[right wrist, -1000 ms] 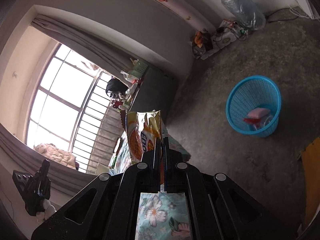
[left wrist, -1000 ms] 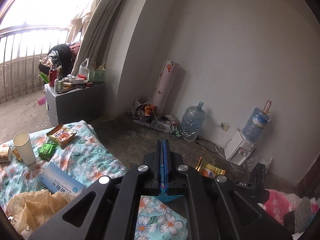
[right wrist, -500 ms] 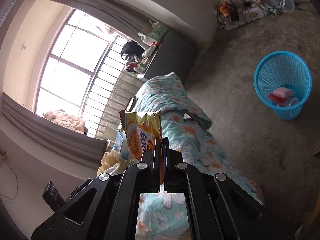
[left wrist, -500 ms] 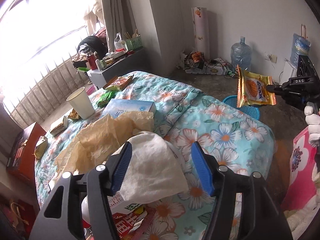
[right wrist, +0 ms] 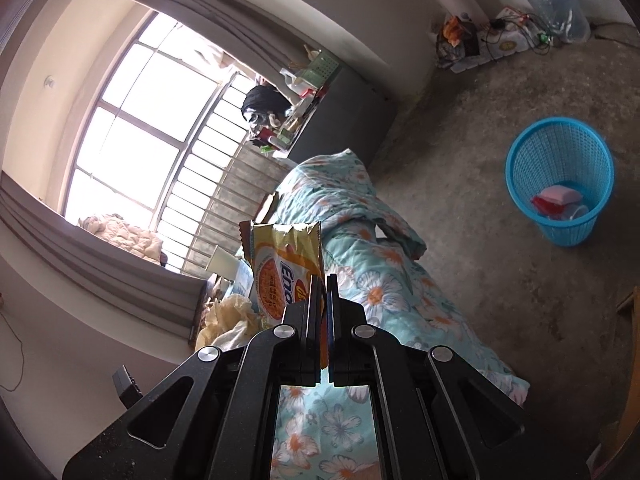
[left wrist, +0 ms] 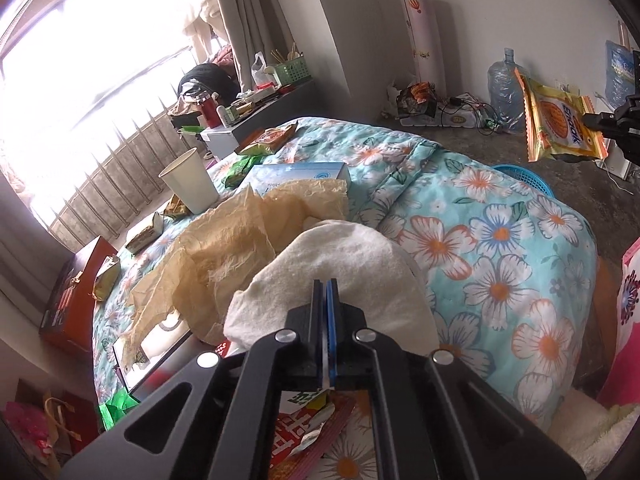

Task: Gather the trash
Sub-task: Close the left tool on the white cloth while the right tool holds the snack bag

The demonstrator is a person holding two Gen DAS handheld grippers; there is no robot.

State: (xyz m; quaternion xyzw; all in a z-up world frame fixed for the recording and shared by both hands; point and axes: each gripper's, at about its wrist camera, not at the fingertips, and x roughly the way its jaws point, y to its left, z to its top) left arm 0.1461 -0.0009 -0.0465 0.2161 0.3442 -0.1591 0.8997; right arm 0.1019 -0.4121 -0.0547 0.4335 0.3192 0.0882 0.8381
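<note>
White tissue (left wrist: 332,272) sits pinched between the closed fingers of the left gripper (left wrist: 325,286), lying on tan paper (left wrist: 240,236) atop the floral quilt (left wrist: 500,240). Beyond stand a paper cup (left wrist: 190,186) and a blue box (left wrist: 296,174). The right gripper (right wrist: 324,280) is clamped on a yellow snack wrapper (right wrist: 280,264), held in the air over the quilt. A blue basket (right wrist: 560,184) stands on the concrete floor (right wrist: 460,168), well apart from the wrapper.

one paper cup (left wrist: 191,186), one blue basket (right wrist: 560,184), two water jugs (left wrist: 505,94), one tissue box (left wrist: 298,175), one white cloth (left wrist: 340,276).
</note>
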